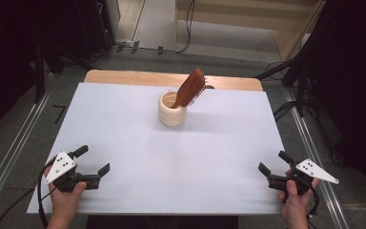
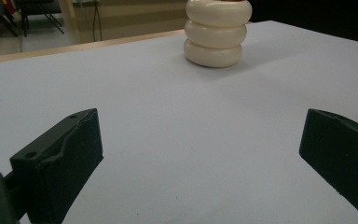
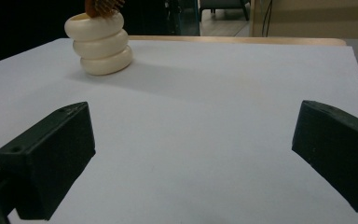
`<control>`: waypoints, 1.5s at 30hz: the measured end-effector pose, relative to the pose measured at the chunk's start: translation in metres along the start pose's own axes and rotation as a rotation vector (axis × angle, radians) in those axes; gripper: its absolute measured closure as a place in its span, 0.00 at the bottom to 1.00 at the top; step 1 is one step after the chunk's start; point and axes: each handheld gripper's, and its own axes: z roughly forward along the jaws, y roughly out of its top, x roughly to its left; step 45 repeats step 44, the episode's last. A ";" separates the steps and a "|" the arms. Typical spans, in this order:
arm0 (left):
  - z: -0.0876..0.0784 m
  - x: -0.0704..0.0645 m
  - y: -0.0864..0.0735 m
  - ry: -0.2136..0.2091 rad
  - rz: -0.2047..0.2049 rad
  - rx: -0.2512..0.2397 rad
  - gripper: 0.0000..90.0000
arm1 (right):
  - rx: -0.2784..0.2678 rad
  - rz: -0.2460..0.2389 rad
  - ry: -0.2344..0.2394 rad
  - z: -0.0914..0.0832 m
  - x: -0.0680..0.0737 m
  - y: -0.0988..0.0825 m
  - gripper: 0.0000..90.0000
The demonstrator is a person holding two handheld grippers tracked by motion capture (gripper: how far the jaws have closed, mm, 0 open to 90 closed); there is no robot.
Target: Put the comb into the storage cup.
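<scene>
Hairbrush (image 1: 190, 88) standing handle-down, tilted, in the cream cup (image 1: 172, 110) mid-surface — light, rigid, smooth wood, so I would pinch its exposed upper body — with left gripper (image 1: 95, 162) and right gripper (image 1: 271, 163) fingers wide open, empty, well apart from it.

You worked in what looked like a lab or recording studio rather than a home. Your table (image 1: 124, 143) was a wooden top covered by a plain white sheet, standing on grey carpet. Metal floor rails (image 1: 9, 157) ran past it at nine and three o'clock. Black stand legs (image 1: 286, 67) and loose cables (image 1: 290, 107) sat around two o'clock, dark curtains closed both sides, and at twelve o'clock a bare pale floor with another cable (image 1: 189, 24) stretched away.
</scene>
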 end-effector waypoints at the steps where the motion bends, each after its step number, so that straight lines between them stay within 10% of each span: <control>1: 0.000 0.000 0.000 0.000 0.000 0.000 0.00 | -0.002 -0.004 -0.003 -0.001 -0.002 -0.001 0.00; 45: -0.003 0.005 -0.001 0.003 -0.039 -0.021 0.00 | 0.001 -0.010 -0.012 -0.003 -0.010 -0.015 0.00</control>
